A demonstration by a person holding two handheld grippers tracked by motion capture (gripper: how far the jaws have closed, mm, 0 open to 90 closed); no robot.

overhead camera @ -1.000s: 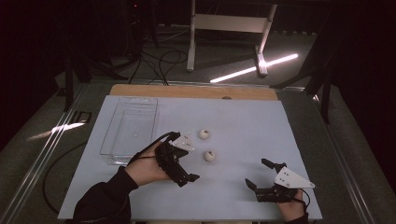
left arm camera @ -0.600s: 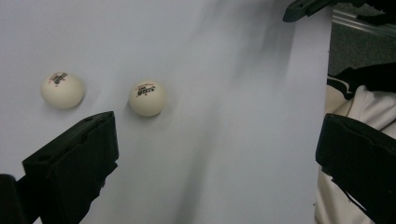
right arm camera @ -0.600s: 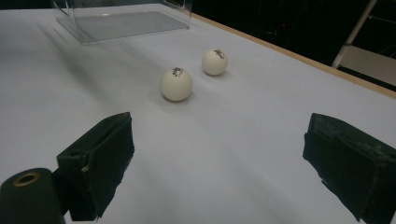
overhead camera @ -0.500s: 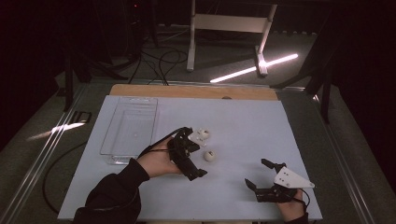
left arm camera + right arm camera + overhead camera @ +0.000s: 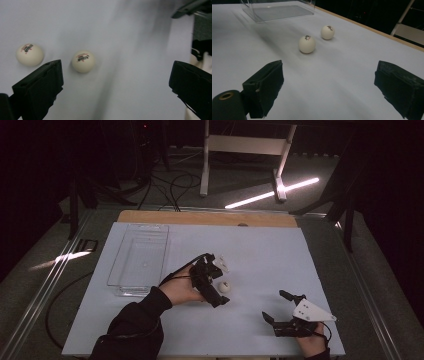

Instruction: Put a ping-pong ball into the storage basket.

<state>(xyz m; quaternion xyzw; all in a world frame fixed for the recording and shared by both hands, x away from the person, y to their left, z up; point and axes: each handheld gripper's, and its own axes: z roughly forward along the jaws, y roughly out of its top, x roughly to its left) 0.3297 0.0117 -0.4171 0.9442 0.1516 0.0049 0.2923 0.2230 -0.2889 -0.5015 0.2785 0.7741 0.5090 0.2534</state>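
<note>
I have the left gripper [image 5: 214,281] over the middle of the worktop [image 5: 260,250], jaws wide apart and holding nothing; in the left gripper view the near ball [image 5: 83,61] sits just off the tip of one jaw, not yet between the two, and the far ball [image 5: 29,54] lies outside that same jaw; in the high view one ball [image 5: 225,286] shows just beside the gripper body, the other is hidden under it.

Risks, as I judge them: the balls are round, light and free on a smooth sheet; if a jaw tip touches the near ball before it is centred, it will roll off, possibly into the far ball, scattering both; closing off-centre would squirt it out; the left gripper view is motion-blurred, so I should settle before closing.

Right gripper [image 5: 283,312] rests low at the near right of the worktop, jaws also wide and empty, well apart from the balls; its view looks across at both.

The clear tray [image 5: 141,256] stands at the left, empty, near the left hand [image 5: 182,291]; nothing lies between balls and tray; the left gripper's cable trails beside the tray's near wall and could catch.
</note>
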